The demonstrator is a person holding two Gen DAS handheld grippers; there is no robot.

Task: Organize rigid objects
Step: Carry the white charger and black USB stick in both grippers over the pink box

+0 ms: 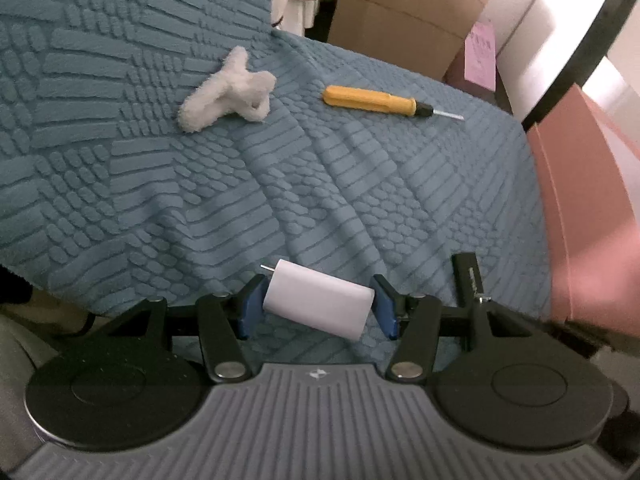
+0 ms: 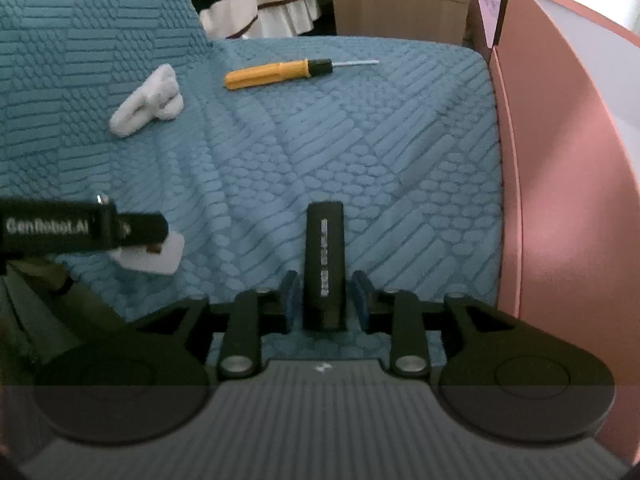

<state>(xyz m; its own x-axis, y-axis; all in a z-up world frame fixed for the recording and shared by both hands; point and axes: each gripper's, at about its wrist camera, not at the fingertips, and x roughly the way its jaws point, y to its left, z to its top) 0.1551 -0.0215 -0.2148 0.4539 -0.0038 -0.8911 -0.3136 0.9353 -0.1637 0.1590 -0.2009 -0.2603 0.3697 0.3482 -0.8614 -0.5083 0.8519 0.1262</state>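
Note:
My left gripper (image 1: 318, 306) is shut on a white charger plug (image 1: 318, 300), its metal prong pointing left, just above the blue sofa cover. My right gripper (image 2: 325, 300) holds a black stick-shaped device (image 2: 324, 256) upright between its blue pads; small gaps show at each side. A yellow-handled screwdriver (image 1: 376, 100) lies on the cover farther back, also in the right wrist view (image 2: 280, 73). A white fluffy clip (image 1: 228, 90) lies left of it, also in the right wrist view (image 2: 148, 102). The left gripper's finger (image 2: 80, 228) and the charger (image 2: 152, 256) show at the right wrist view's left.
A pink box (image 2: 568, 200) stands against the sofa's right edge, also in the left wrist view (image 1: 580, 200). A cardboard box (image 1: 408, 12) and frilled fabric (image 2: 272, 0) are behind the sofa. The blue textured cover (image 1: 280, 184) rises into a backrest at left.

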